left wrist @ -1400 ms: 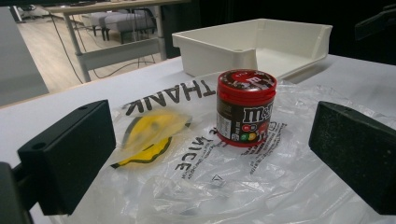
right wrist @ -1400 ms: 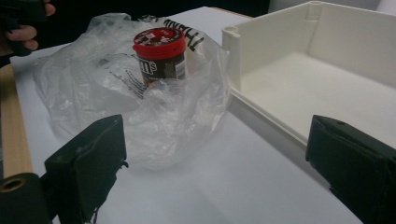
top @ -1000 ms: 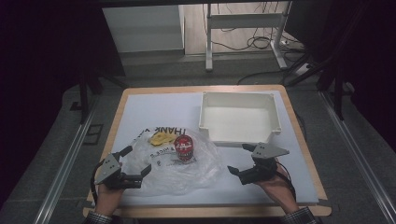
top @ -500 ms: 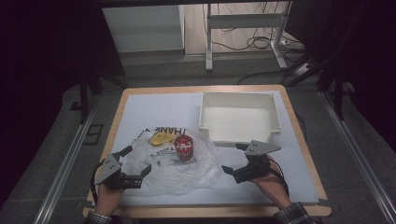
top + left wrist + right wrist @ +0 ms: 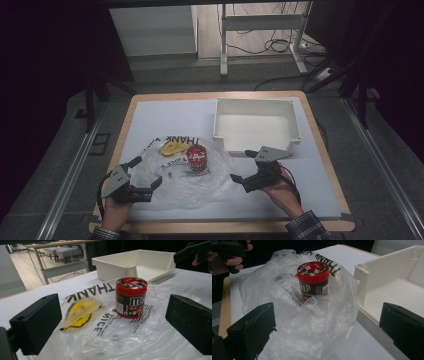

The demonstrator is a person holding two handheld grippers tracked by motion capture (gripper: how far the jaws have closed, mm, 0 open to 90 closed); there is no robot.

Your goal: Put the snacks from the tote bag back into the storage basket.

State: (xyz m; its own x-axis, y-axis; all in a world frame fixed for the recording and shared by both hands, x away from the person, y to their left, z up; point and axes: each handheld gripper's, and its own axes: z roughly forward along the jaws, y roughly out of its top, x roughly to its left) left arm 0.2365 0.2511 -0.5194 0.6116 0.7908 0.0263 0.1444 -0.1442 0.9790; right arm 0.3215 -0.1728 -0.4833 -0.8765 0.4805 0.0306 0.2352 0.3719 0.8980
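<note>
Beside the plastic bag (image 5: 185, 175), right gripper (image 5: 241, 170) nearer.

1. The right hand-held gripper (image 5: 239, 165) has moved left across the worktop (image 5: 310, 175), from beside the white bin (image 5: 256, 123) toward the plastic bag (image 5: 185, 182).
2. Its open jaws now reach the bag's edge.

My left gripper (image 5: 145, 172) sits low at the near left of the table, gripped in my left hand (image 5: 117, 212), jaws spread wide and pointing toward the middle. My right gripper (image 5: 243, 167) is at the near right, held in my right hand (image 5: 280, 190), its jaws also wide apart and aimed leftward and inward. Both forearms come in from the near edge; a plaid cuff (image 5: 307, 227) shows at my right wrist. Neither pair of jaws grips anything.
</note>
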